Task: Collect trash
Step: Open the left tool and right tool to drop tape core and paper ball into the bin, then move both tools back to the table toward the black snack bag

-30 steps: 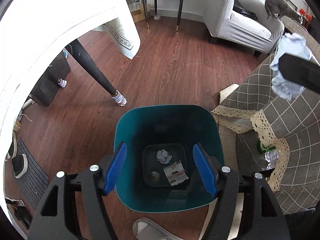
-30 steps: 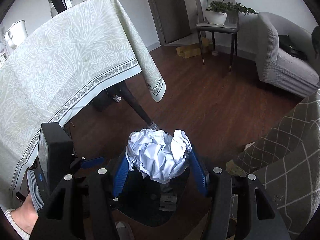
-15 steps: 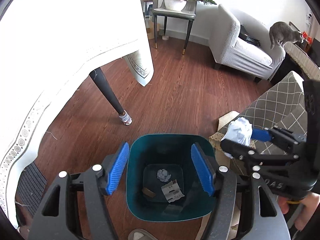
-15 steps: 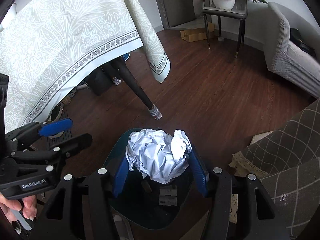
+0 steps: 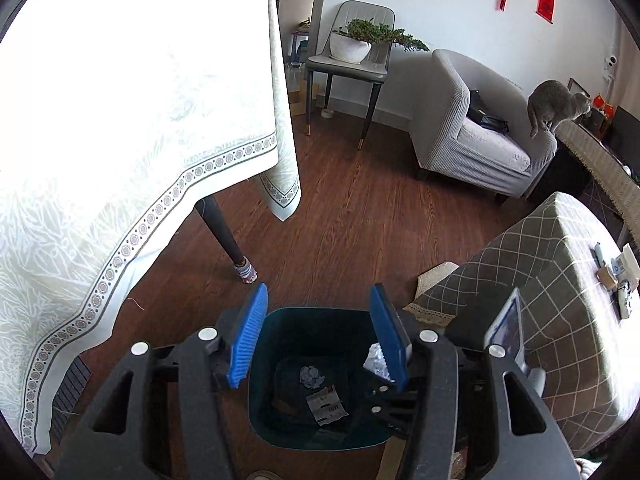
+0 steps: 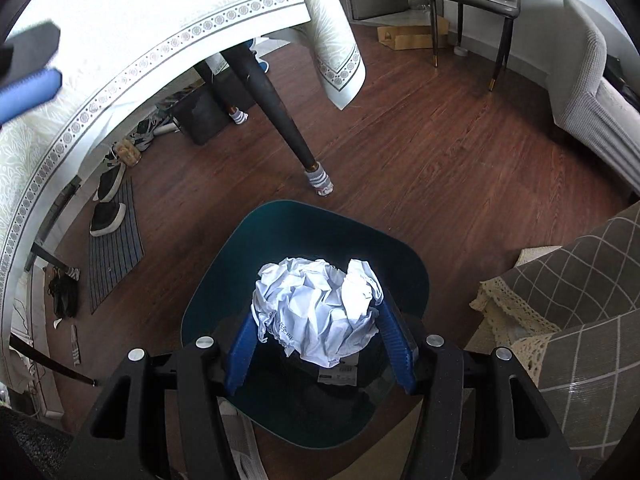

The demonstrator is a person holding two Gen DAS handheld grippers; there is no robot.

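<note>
The blue fingers (image 6: pixel 394 344) of the right gripper (image 6: pixel 318 346) squeeze a big white paper ball (image 6: pixel 318 312) in the middle of the frame, over the dark green bin (image 6: pixel 288 228). The left gripper (image 5: pixel 320 336) is spread wide with nothing in it, above a small gray paper wad (image 5: pixel 311 376) at the bin's bottom.

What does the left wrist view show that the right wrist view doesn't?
Only the left wrist view shows the grey cat on the armchair and the open, empty left gripper. Only the right wrist view shows the shoes under the table and the right gripper clamping the crumpled paper. Both show the teal bin and the potted plant.
</note>
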